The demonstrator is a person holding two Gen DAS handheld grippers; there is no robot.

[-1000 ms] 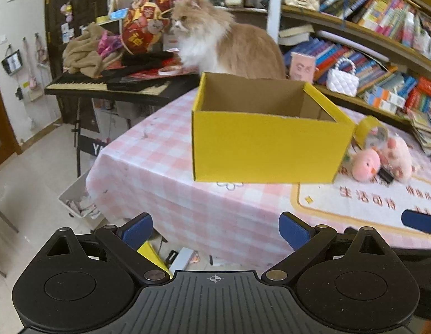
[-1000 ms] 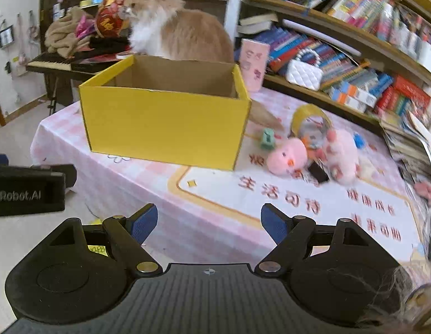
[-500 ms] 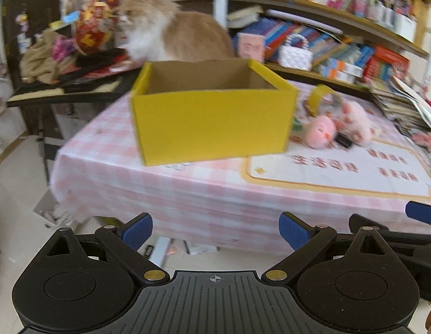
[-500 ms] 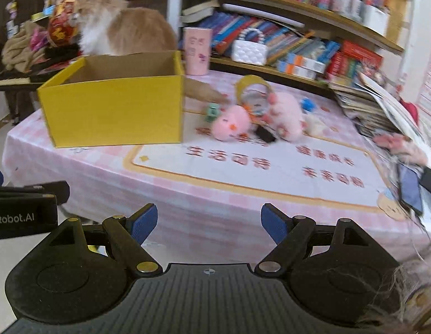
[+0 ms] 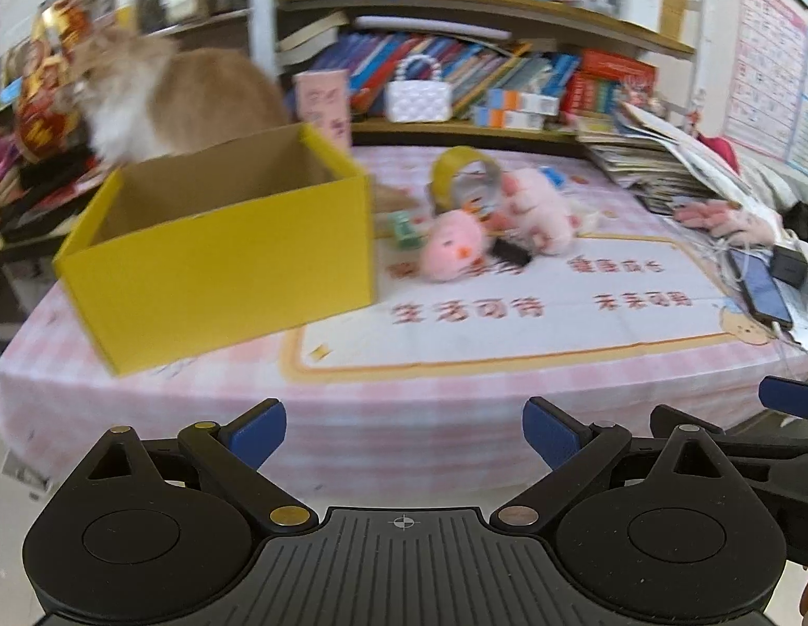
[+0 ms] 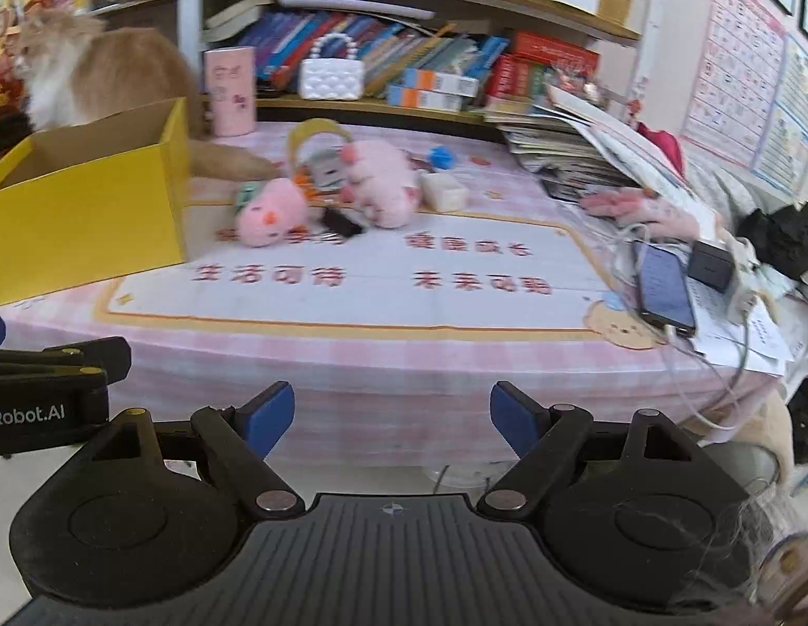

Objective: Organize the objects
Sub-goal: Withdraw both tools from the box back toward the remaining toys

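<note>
left wrist: yellow box (image 5: 221, 261) on pink checked tablecloth (image 5: 404, 407), bookshelf (image 5: 482, 5) behind, blurred.

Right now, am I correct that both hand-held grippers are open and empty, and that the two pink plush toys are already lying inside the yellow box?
Not quite. Both the left hand-held gripper and the right hand-held gripper are open and empty, but the two pink plush toys lie on the table mat, outside the yellow box. The right wrist view shows them beside it.
</note>
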